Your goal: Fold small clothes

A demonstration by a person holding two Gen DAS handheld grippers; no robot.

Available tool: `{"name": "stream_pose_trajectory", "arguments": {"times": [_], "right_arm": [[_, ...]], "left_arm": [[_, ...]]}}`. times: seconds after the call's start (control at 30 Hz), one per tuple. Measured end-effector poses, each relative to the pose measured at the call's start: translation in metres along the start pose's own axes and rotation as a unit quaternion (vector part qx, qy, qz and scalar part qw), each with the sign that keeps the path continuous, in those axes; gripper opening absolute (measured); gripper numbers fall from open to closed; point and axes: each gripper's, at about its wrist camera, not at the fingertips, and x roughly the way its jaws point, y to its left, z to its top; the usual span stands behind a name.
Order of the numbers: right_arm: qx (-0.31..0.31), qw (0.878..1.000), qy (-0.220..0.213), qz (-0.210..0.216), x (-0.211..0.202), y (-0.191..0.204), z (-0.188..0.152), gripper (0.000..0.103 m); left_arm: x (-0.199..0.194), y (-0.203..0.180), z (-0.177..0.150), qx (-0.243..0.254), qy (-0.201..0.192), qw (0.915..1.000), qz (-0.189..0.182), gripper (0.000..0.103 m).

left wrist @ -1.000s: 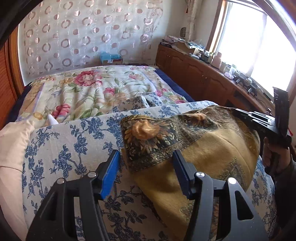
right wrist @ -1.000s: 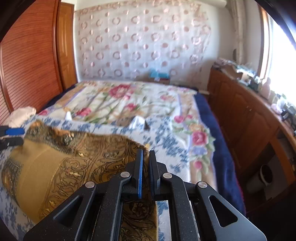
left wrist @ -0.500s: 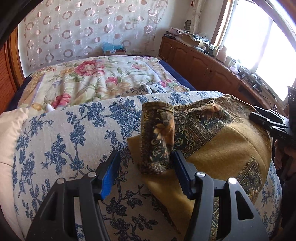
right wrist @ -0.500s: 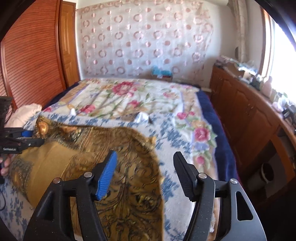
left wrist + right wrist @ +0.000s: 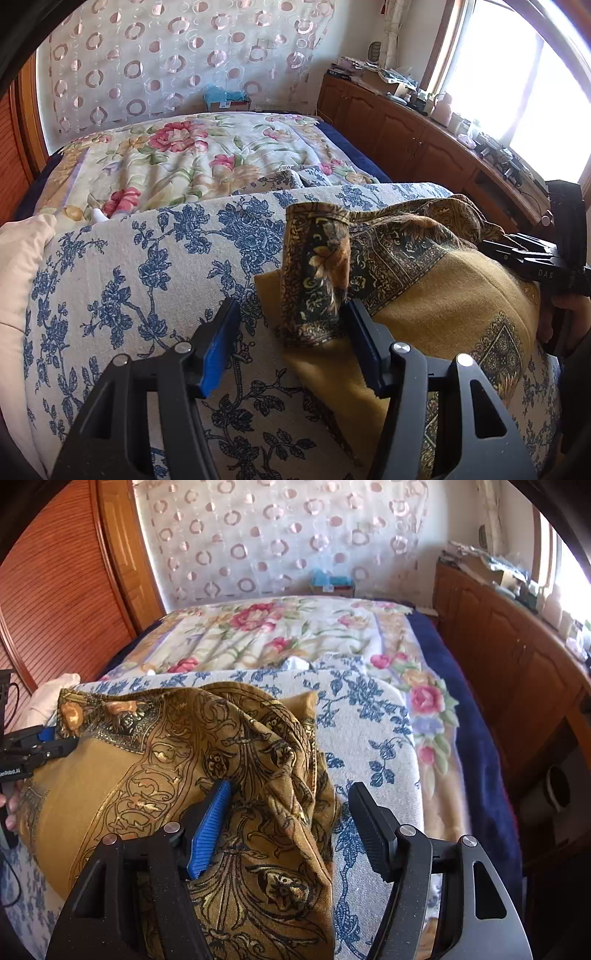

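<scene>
Two claws over one cloth (image 5: pixel 155 775) on the bed (image 5: pixel 369 716): my right claw (image 5: pixel 288 823) is spreading, its fold slumped loose between the pads. My left claw (image 5: pixel 288 339) stands spread around the turned-up corner, not pinching, likely ready to take it.

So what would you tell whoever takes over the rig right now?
Left gripper: open, corner of the mustard-yellow patterned cloth beside its right finger, not clamped.
Right gripper: jaws opening, a bunched fold of the cloth between them, not pinched.
Cloth lies rumpled on the blue-and-white floral bedcover.
Done: one edge turned over.
Left: regrip, flatten, finish the fold.
</scene>
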Motion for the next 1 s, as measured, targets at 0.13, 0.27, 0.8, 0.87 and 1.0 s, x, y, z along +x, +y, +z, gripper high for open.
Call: {"name": "stream_pose_trajectory", "arguments": {"times": [0.13, 0.27, 0.8, 0.87, 1.0], "right_arm": [[0.004, 1.000, 0.000, 0.005, -0.001, -0.003, 0.000, 0.068], [0.004, 1.000, 0.000, 0.007, -0.001, -0.003, 0.000, 0.068], [-0.038, 0.996, -0.073, 0.037, -0.041, 0.023, -0.003, 0.009], [-0.044, 0.994, -0.093, 0.036, -0.056, 0.031, 0.001, 0.009], [-0.066, 0.989, -0.127, 0.045, -0.078, 0.062, 0.016, 0.008]], "left_arm": [[0.000, 0.000, 0.000, 0.000, 0.000, 1.0000, 0.000, 0.059], [-0.001, 0.001, 0.000, -0.001, -0.001, 1.0000, 0.003, 0.059], [-0.064, -0.006, 0.009, -0.009, -0.071, 0.9958, -0.057, 0.006], [-0.089, -0.006, 0.007, -0.002, -0.096, 0.9939, -0.055, 0.005], [-0.132, 0.013, -0.001, -0.011, -0.136, 0.9897, -0.045, 0.005]]}}
